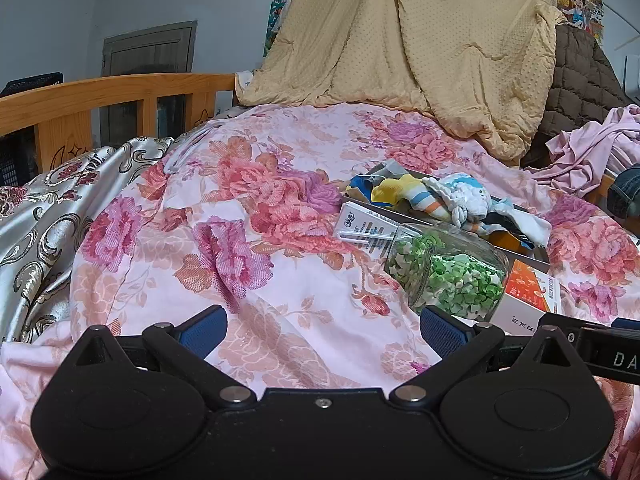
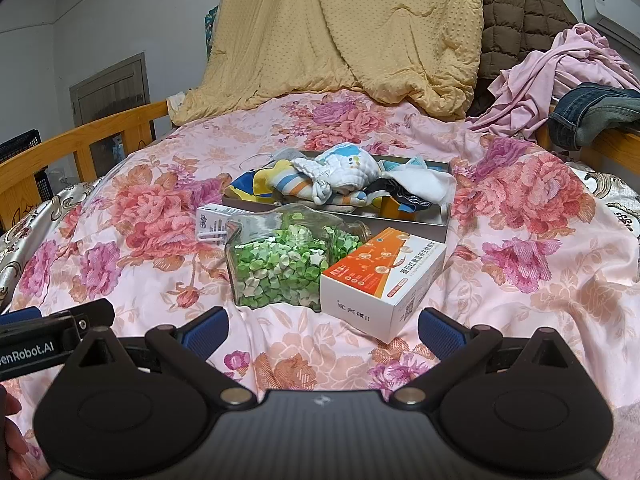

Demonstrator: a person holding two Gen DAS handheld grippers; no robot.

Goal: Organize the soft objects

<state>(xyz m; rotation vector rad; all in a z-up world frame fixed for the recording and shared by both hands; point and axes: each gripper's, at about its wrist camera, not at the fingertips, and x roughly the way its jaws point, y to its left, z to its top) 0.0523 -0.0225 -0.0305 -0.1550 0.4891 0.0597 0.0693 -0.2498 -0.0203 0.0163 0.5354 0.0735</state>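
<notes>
A bed covered by a pink floral quilt point(image 2: 160, 208) fills both views, with broad bare cloth across the left and lower middle of each frame. A wooden bed rail point(image 1: 120, 92) bounds the upper left of the left wrist view, and a silver patterned cover point(image 1: 44, 216) lies along the left edge. At the upper middle a tan blanket point(image 2: 340, 32) hangs down onto the head of the bed; to its right sit a brown quilted coat point(image 2: 516, 12), crumpled pink cloth point(image 2: 560, 72) and folded jeans point(image 2: 596, 112). The left tongs point(image 1: 322, 334) stand wide apart at the bottom of their view, holding nothing, over bare quilt. The right tongs point(image 2: 322, 334) are likewise spread wide and hold nothing. The soft things, a heap of small socks and cloths point(image 2: 340, 184), lie in a shallow grey tray point(image 2: 440, 224) at the middle of the right wrist view, well beyond the right tongs, and at the right middle of the left wrist view, up and to the right of the left tongs. The heap shows striped blue, yellow and orange socks, a white knotted cloth with small coloured marks, and a white cloth spilling over the tray's right side. In front of the tray lies a glass jar of green and white paper stars point(image 2: 280, 264) on its side, an orange and white box point(image 2: 384, 280) touching it on the right, near the right tongs, and a small white carton point(image 2: 212, 220) at its left.
</notes>
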